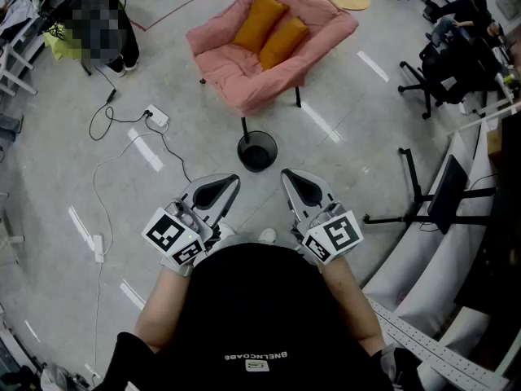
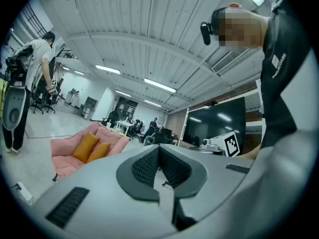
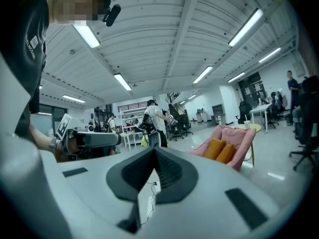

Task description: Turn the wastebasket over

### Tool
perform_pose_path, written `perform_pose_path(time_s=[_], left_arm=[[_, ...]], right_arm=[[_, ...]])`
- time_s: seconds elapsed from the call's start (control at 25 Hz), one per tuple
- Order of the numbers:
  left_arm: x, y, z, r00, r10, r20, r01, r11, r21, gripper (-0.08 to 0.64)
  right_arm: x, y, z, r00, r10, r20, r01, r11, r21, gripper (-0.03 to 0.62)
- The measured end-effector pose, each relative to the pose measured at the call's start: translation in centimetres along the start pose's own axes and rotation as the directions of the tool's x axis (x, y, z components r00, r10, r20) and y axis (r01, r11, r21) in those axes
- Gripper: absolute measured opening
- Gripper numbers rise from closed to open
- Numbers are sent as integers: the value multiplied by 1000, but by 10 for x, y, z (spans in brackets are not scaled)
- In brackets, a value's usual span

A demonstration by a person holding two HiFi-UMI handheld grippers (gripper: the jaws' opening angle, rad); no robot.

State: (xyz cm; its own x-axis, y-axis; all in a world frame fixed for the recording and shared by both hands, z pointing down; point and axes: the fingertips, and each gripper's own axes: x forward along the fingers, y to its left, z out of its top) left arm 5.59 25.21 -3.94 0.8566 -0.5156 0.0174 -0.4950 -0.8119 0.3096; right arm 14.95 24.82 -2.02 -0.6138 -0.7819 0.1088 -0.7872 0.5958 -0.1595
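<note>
Pale office floor (image 1: 73, 177) all round, with a pink armchair (image 1: 236, 76) and two orange cushions (image 1: 260, 21) well ahead of both tips. Just ahead of the tips and midway between them, upright and mouth-up: black wastebasket (image 1: 257, 151), touched by neither, its inside too dark to read. Left gripper (image 1: 233, 181) pinched fully shut on nothing; right gripper (image 1: 287, 174) the same, pads meeting. Wastebasket seen from the head view only; grey gripper body filling the lower half of each gripper view.
</note>
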Motion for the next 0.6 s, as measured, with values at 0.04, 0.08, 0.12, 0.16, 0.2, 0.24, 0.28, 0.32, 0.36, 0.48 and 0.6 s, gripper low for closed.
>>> perform_pose_path(time_s=[0.04, 0.08, 0.12, 0.16, 0.2, 0.24, 0.28, 0.32, 0.36, 0.48, 0.6], left_arm=[[2, -2, -1, 1000, 5, -1, -5, 1000, -2, 12], [4, -4, -3, 1000, 9, -1, -9, 1000, -4, 12], [6, -5, -4, 1000, 14, -2, -14, 1000, -7, 12], [8, -6, -4, 1000, 17, -2, -17, 1000, -10, 12], [10, -7, -5, 1000, 19, -3, -19, 1000, -12, 12], [12, -9, -6, 1000, 18, -4, -18, 1000, -12, 12], [14, -12, -6, 1000, 15, -7, -15, 1000, -10, 12], [17, -15, -8, 1000, 12, -12, -12, 1000, -5, 12], [20, -19, -9, 1000, 11, -19, -11, 1000, 2, 12], [29, -31, -15, 999, -4, -40, 5, 1000, 11, 12], [38, -46, -19, 997, -36, -64, 36, 999, 7, 12]], right_arm=[[-3, -3, 0, 1000, 0, 0, 0, 1000, 2, 9], [-6, -5, -1, 1000, 0, 1, 0, 1000, 3, 9], [-9, -7, -1, 1000, 0, 1, 0, 1000, 4, 9], [-11, -9, -1, 1000, 1, 2, -1, 1000, 5, 9], [-13, -11, -1, 1000, 2, 4, -2, 1000, 6, 9], [-15, -12, -1, 1000, 4, 6, -4, 1000, 7, 9], [-17, -14, -1, 1000, 5, 7, -5, 1000, 8, 9], [-19, -17, -2, 1000, 7, 9, -7, 1000, 9, 9], [-22, -19, -2, 1000, 9, 12, -9, 1000, 10, 9], [-30, -23, -1, 999, 30, 27, -30, 999, 12, 9], [-38, -21, 2, 996, 77, 42, -78, 997, 21, 9]])
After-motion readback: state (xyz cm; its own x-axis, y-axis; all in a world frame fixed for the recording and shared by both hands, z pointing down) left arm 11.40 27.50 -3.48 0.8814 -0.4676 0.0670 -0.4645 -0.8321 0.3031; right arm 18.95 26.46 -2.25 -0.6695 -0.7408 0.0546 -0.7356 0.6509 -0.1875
